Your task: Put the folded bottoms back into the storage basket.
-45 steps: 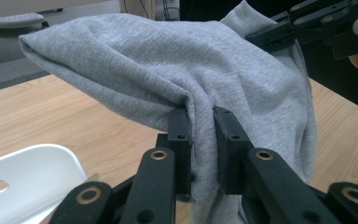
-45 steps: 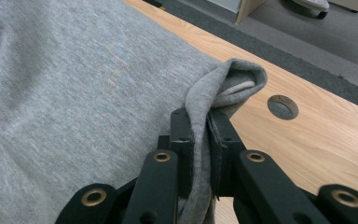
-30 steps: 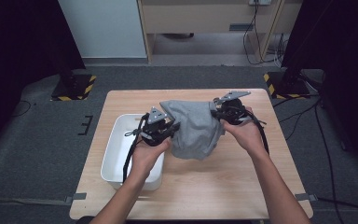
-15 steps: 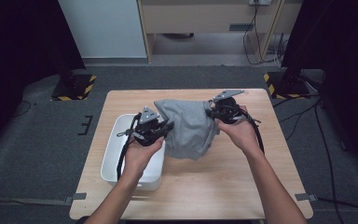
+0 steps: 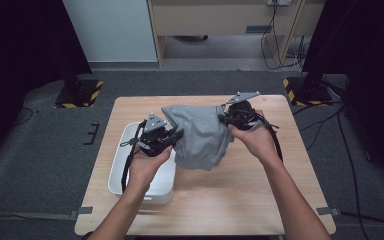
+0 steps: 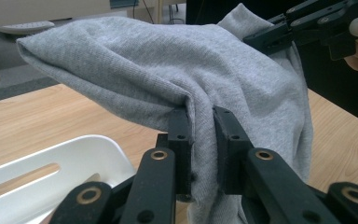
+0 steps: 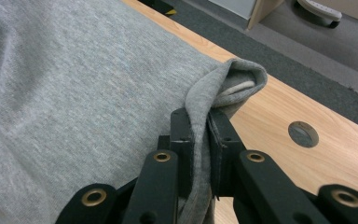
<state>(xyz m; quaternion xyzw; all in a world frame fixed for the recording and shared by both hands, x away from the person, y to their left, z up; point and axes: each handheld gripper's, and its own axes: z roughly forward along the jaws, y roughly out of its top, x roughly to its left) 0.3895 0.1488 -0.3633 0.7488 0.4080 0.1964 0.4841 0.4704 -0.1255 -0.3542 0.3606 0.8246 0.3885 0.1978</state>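
A grey knit garment (image 5: 200,135) hangs above the wooden table (image 5: 230,200), held between both grippers. My left gripper (image 5: 176,135) is shut on the garment's left side; in the left gripper view its jaws pinch a fold of grey cloth (image 6: 200,126). My right gripper (image 5: 226,117) is shut on the garment's upper right edge; the right gripper view has a folded hem (image 7: 200,121) clamped between its jaws. The cloth sags in the middle and its lower end hangs down toward the table. The other gripper (image 6: 307,23) appears far off in the left gripper view, gripping the cloth's far corner.
A white plastic bin (image 5: 122,165) stands on the table's left side, under my left hand. A round cable hole (image 7: 303,134) is set in the tabletop near the right gripper. Dark floor surrounds the table; cabinets stand at the back.
Both hands have lifted the garment a little and moved slightly away from the person. The right gripper rose more than the left. Both grips stayed the same.
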